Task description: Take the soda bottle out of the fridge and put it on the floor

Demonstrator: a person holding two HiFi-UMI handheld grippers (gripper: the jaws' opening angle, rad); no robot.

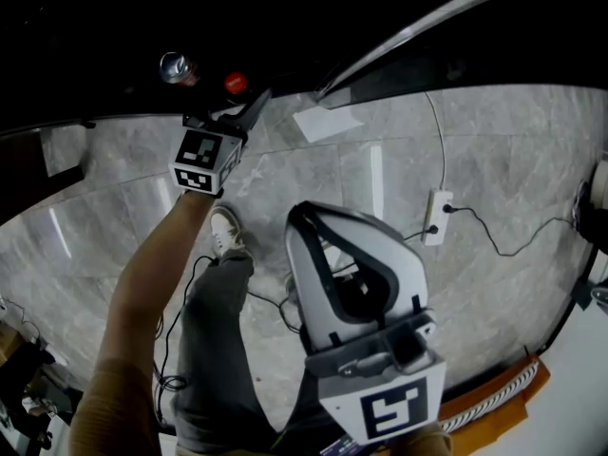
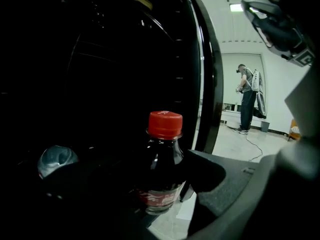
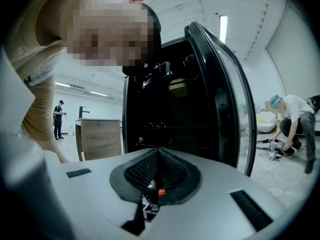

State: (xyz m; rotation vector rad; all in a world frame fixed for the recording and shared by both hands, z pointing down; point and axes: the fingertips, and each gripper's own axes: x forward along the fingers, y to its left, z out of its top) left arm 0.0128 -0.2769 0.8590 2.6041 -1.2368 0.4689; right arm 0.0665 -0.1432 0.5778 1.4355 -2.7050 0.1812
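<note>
In the fridge (image 2: 100,84) the soda bottle (image 2: 161,169) stands ungripped between the jaws of the wide-open left claw (image 1: 249,110), where an off-centre squeeze could topple it toward the can (image 2: 56,159) at nine o'clock; the right claw (image 3: 159,156) is shut, empty.

Soda bottle (image 2: 162,169): dark cola, red cap screwed on, red label. Stands upright at front edge of dark fridge (image 2: 110,74) interior.

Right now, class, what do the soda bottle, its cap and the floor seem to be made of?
The soda bottle: likely clear glossy plastic; sharp highlights over dark drink. Its cap: red plastic, fairly matte. The floor: polished grey stone or tile; veining, light reflections.
</note>
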